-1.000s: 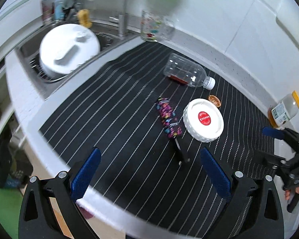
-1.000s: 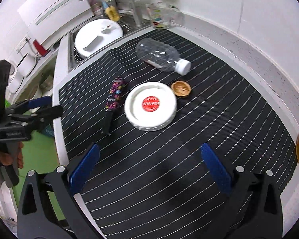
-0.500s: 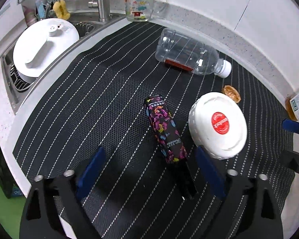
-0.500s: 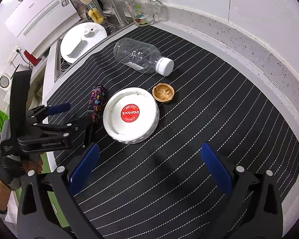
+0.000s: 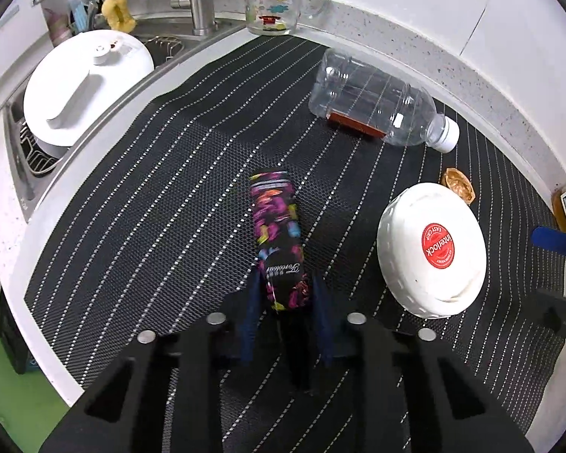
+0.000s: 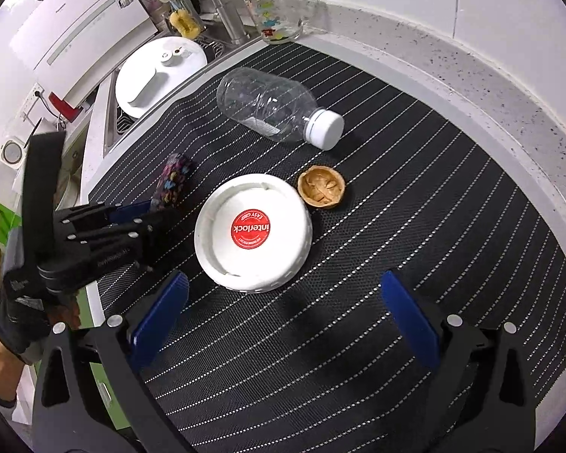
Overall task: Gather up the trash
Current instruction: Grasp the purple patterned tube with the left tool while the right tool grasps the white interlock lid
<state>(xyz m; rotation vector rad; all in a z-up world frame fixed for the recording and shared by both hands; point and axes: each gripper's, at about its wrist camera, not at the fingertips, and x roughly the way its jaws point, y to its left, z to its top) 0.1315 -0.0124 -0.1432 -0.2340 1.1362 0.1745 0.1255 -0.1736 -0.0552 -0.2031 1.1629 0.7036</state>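
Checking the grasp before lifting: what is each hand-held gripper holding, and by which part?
The left hand-held gripper clamps the colourful folded umbrella at its handle end. The right hand-held gripper holds nothing.

The right gripper [image 6: 283, 317] hangs wide open above the striped mat [image 6: 415, 204], just before a white lid [image 6: 253, 230]. Beside the lid lie a nutshell [image 6: 321, 186] and a clear bottle [image 6: 275, 107]. At left, the left gripper [image 6: 147, 211] clamps a colourful wrapper [image 6: 171, 181].

Bare mat [image 6: 377, 264] before right claw [image 6: 283, 317]
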